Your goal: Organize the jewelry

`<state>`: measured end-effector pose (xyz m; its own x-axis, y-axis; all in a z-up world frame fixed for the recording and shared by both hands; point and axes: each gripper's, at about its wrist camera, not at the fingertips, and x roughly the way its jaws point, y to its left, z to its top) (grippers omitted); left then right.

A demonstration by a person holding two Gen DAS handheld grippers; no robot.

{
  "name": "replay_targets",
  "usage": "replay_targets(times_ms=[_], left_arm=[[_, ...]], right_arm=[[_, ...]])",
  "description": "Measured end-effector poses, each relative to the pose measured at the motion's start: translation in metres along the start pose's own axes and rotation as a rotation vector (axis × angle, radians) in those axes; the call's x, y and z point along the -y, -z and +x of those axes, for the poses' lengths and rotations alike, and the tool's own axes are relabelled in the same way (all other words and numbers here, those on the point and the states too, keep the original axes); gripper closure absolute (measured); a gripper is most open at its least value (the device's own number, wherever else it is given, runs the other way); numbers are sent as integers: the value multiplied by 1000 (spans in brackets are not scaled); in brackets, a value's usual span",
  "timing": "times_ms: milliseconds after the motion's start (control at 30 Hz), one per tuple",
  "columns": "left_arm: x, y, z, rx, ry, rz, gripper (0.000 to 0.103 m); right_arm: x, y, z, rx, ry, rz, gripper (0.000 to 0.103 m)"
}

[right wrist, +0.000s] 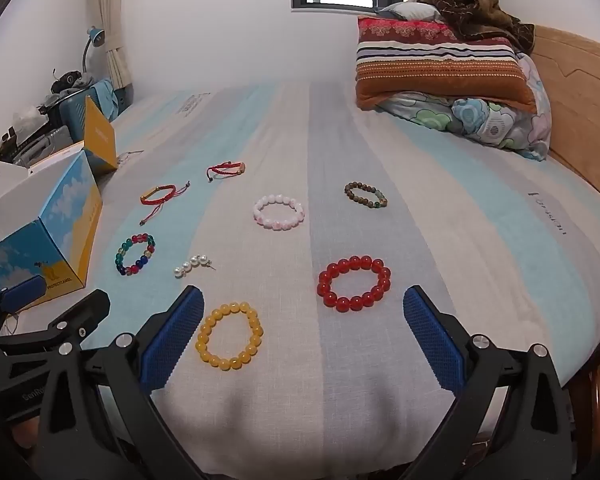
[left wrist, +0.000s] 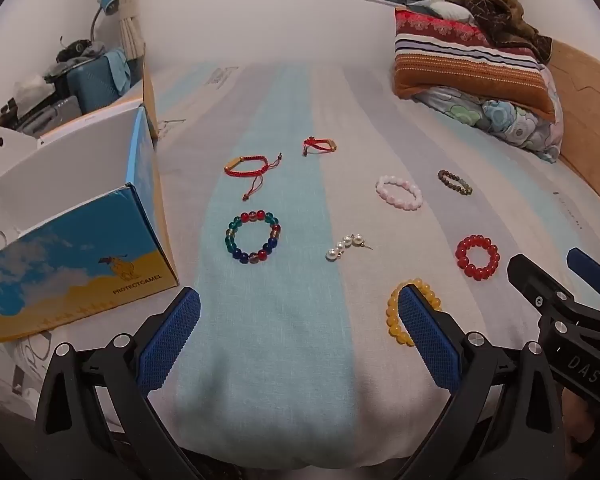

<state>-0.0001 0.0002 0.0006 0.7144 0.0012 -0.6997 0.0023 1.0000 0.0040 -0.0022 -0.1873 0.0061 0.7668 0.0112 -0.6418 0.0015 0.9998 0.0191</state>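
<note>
Several bracelets lie on a striped bed sheet [right wrist: 340,140]. A yellow bead bracelet [right wrist: 229,335] lies nearest, beside the left finger of my right gripper [right wrist: 302,300]. A red bead bracelet [right wrist: 354,283] lies just ahead of it. Farther off are a pink bracelet [right wrist: 278,212], a brown bead bracelet [right wrist: 365,194], a pearl earring [right wrist: 191,266], a multicolour bracelet [right wrist: 136,254] and two red cord bracelets [right wrist: 159,195] [right wrist: 225,169]. My left gripper [left wrist: 298,304] is open over bare sheet, with the multicolour bracelet [left wrist: 253,237] and pearl earring [left wrist: 346,246] ahead. Both grippers are open and empty.
An open blue and yellow cardboard box [left wrist: 72,248] stands at the left edge of the bed. Pillows and a folded blanket [right wrist: 440,64] are stacked at the far right by the wooden headboard [right wrist: 572,92]. Luggage and clutter [left wrist: 72,76] stand beyond the box.
</note>
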Motion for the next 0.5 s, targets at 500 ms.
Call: replay_targets(times_ms=[500], left_arm=[[-10, -3, -7, 14, -2, -30, 6]], right_arm=[[-7, 0, 4, -11, 1, -11, 7]])
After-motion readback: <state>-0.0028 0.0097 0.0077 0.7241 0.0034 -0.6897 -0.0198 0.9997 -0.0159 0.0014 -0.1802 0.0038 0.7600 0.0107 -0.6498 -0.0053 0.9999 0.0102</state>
